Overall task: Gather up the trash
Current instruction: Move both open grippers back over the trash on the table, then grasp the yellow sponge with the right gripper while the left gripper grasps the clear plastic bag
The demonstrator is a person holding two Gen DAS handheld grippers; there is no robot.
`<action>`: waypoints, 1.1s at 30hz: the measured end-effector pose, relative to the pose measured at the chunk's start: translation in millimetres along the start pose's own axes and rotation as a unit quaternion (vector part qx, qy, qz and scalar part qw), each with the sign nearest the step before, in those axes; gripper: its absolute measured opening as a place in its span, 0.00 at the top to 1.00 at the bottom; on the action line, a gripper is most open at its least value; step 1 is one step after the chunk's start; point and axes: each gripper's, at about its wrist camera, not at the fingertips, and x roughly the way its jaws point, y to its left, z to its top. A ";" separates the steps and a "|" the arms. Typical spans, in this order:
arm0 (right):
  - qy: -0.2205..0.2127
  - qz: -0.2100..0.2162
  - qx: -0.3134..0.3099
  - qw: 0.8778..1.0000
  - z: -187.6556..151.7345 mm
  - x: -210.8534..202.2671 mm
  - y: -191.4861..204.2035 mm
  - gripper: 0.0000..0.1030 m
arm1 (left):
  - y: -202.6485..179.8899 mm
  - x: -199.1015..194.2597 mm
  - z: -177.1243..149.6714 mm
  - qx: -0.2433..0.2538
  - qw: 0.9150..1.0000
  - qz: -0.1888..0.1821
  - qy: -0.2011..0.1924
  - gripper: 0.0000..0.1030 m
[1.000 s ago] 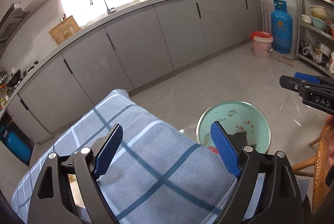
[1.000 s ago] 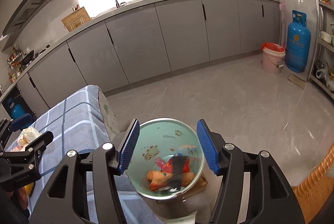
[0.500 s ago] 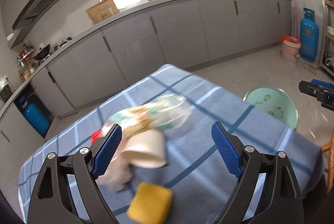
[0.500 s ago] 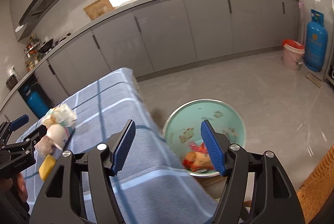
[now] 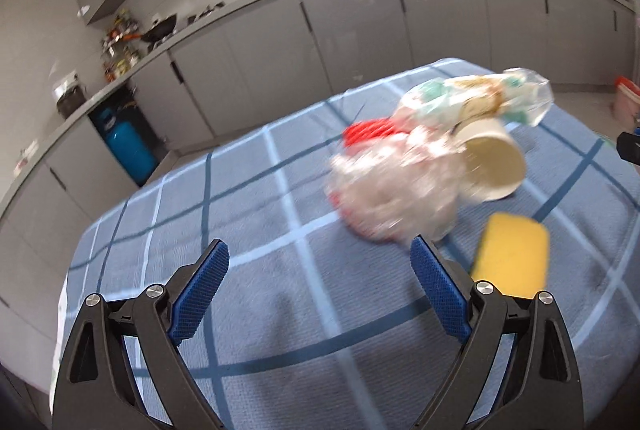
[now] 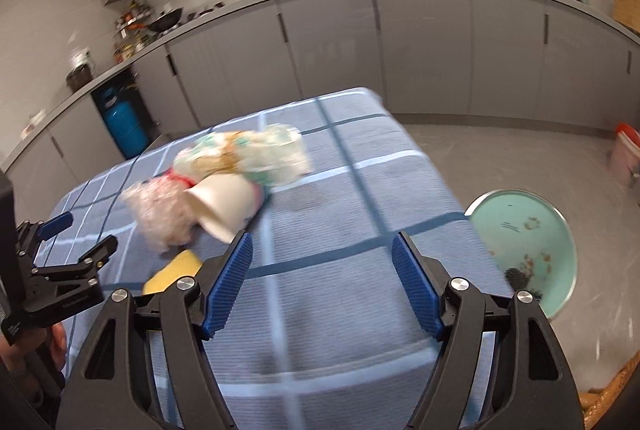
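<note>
Left tongs (image 5: 320,282) spread wide, empty, above the checked table (image 5: 248,197). Trash heap (image 5: 424,165), blurred: crumpled plastic wrappers, a paper cup (image 5: 490,159) on its side, lies ahead and right of them; yellow sponge (image 5: 510,258) just beside their right tip. Right tongs (image 6: 322,272) also spread, empty; heap (image 6: 224,177) ahead-left, green basin (image 6: 528,246) on the floor to the right.

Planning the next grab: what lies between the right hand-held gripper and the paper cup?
In the right wrist view, only bare blue checked tablecloth lies between the open right hand-held gripper and the white paper cup; the yellow sponge sits off to the left.
</note>
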 end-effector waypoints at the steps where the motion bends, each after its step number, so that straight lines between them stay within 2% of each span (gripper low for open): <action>1: 0.002 0.004 -0.010 1.000 -0.4 2.5 10.9 0.26 | 4.5 2.3 -2.8 -0.005 1.000 0.004 0.004 0.12; 10: 0.031 0.024 -0.068 0.997 -12.5 26.4 82.1 0.24 | 46.0 7.7 -23.9 -0.052 0.998 0.038 0.016 0.09; 12: 0.038 0.025 -0.079 0.996 -17.4 30.6 93.0 0.13 | 52.9 8.9 -27.3 -0.061 0.997 0.041 0.018 0.09; 13: 0.039 0.022 -0.087 0.995 -20.2 32.3 98.6 0.12 | 54.7 9.3 -28.1 -0.063 0.997 0.042 0.019 0.09; 22: 0.073 0.021 -0.106 0.991 -37.1 55.7 115.7 0.09 | 62.5 9.3 -41.9 -0.070 0.996 0.043 0.029 0.09; 23: 0.077 0.027 -0.106 0.991 -38.0 56.6 115.0 0.12 | 62.6 8.9 -42.3 -0.072 0.996 0.043 0.030 0.09; 24: 0.081 0.032 -0.105 0.991 -38.3 57.2 114.6 0.27 | 62.5 8.8 -42.4 -0.073 0.996 0.042 0.030 0.09; 25: 0.089 0.034 -0.106 0.990 -39.2 58.6 114.3 0.36 | 63.2 9.0 -42.4 -0.076 0.996 0.039 0.031 0.09; 30: 0.076 0.039 -0.111 0.990 -38.4 43.9 109.6 0.43 | 60.8 5.8 -34.9 -0.084 0.996 0.021 0.028 0.09; 33: 0.053 0.019 -0.116 0.992 -38.0 26.9 100.6 0.43 | 52.6 0.8 -22.2 -0.081 0.997 0.007 0.014 0.09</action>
